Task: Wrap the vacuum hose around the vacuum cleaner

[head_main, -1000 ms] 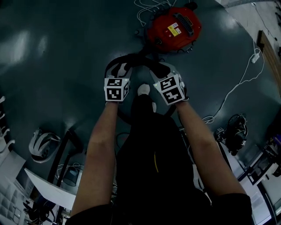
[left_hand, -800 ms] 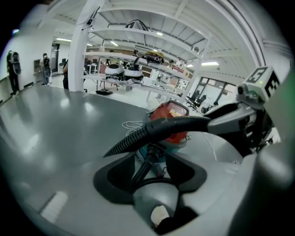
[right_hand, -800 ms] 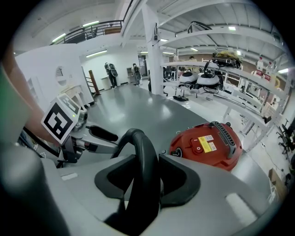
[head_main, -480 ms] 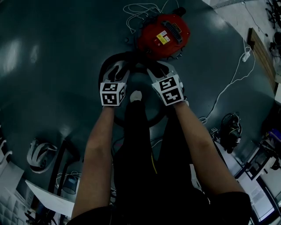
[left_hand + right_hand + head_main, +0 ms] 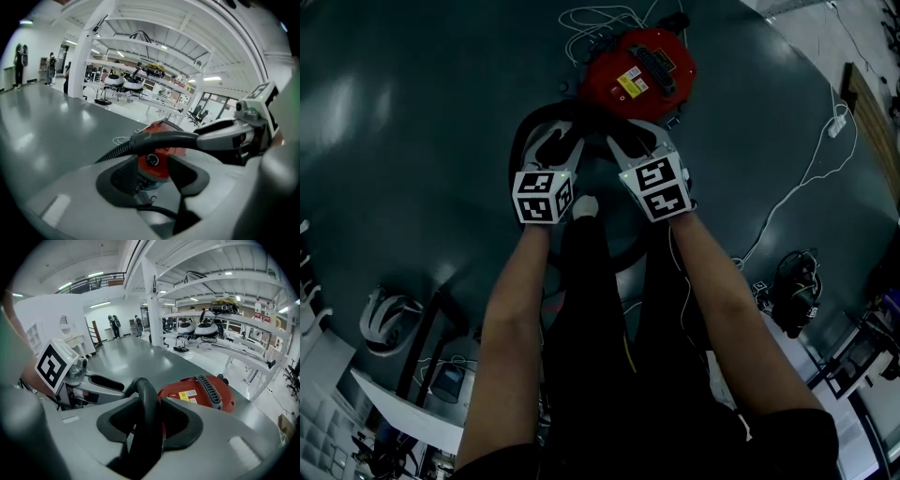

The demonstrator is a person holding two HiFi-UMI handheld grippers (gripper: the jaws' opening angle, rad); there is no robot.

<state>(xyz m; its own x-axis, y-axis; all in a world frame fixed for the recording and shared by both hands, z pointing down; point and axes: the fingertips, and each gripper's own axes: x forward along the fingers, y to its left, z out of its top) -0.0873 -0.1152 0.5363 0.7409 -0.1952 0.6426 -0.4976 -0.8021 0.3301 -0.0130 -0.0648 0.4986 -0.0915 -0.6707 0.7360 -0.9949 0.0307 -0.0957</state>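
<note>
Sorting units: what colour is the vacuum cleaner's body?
The round vacuum cleaner is red; clearest in right gripper view.

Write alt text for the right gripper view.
The right gripper is clamped on a black vacuum hose that runs up between its jaws and bends away to the left. Just beyond it, the red vacuum cleaner sits on a grey floor, with white shelving behind.

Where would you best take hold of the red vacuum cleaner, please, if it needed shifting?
By the black ribbed handle on top of the red vacuum cleaner, coming down from above with jaws across its narrow width: it runs as a slim bar along the top, while the rounded body looks too wide to pinch.
</note>
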